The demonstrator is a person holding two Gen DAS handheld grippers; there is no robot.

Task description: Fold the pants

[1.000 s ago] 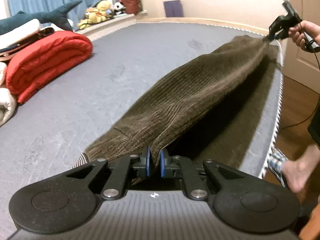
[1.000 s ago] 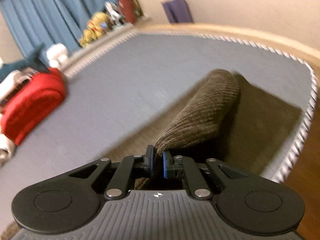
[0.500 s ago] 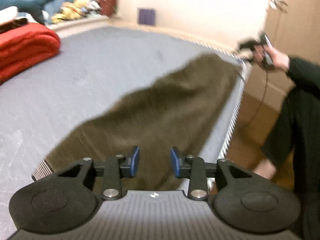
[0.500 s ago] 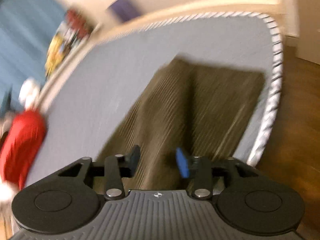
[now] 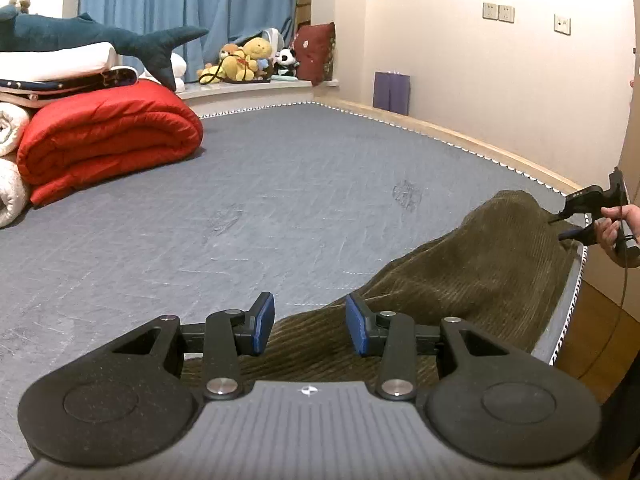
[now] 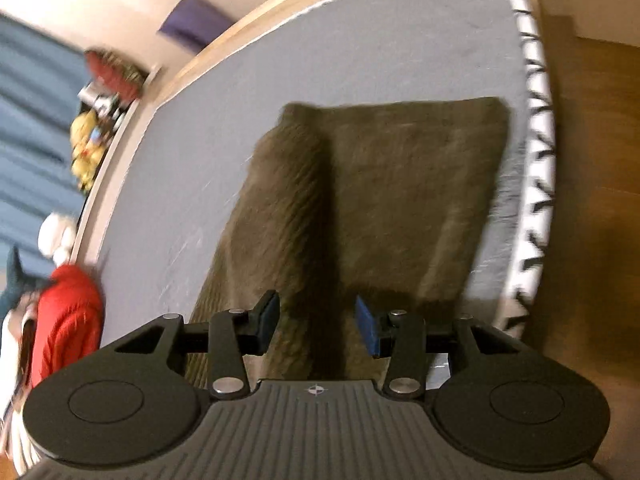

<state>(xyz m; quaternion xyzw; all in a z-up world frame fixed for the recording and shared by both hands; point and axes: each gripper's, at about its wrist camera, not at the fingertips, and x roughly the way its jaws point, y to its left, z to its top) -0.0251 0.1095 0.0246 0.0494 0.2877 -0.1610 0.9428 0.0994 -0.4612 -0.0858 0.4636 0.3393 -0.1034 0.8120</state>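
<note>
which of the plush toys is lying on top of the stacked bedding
The dark blue shark plush; the yellow plush and the panda sit on the window ledge instead.

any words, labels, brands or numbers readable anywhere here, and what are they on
No readable text in either view.
Left claw body: a small round emblem, a symbol only, no letters.
Right claw body: the same kind of emblem, no letters.
Red cushion on the window sill: small pale marks, too small to read.
Wall plates: no legible marking.
Pants: no label showing.
</note>
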